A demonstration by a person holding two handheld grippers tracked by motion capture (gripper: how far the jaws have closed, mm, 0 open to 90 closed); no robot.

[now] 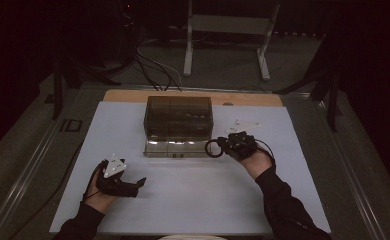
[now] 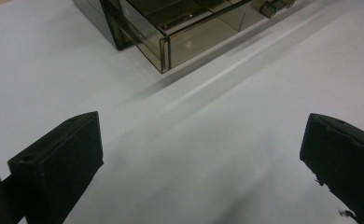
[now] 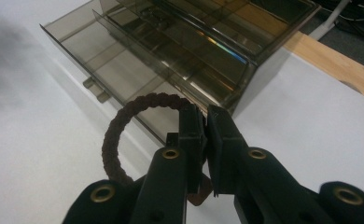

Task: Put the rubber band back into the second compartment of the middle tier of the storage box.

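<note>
A smoky see-through drawer box (image 1: 178, 117) stands at the middle back of the white mat (image 1: 193, 200), and its lowest drawer (image 1: 175, 148) is pulled out toward me. My right gripper (image 1: 227, 145) hovers just right of that drawer's front, shut on a dark braided ring (image 1: 214, 148). In the right gripper view the ring (image 3: 124, 119) hangs left of the pinched gripper (image 3: 206, 114), above the drawer's small handle (image 3: 96, 91). My left gripper (image 1: 141, 182) rests low on the mat at the front left. It stands open with nothing between its fingers (image 2: 59, 158), pointing toward the box corner (image 2: 164, 51).
A wooden table edge (image 1: 133, 95) shows behind the mat. Beyond it, cables (image 1: 153, 65) and a white frame's legs (image 1: 263, 55) stand on the floor. Bare mat lies between my two hands and along the front.
</note>
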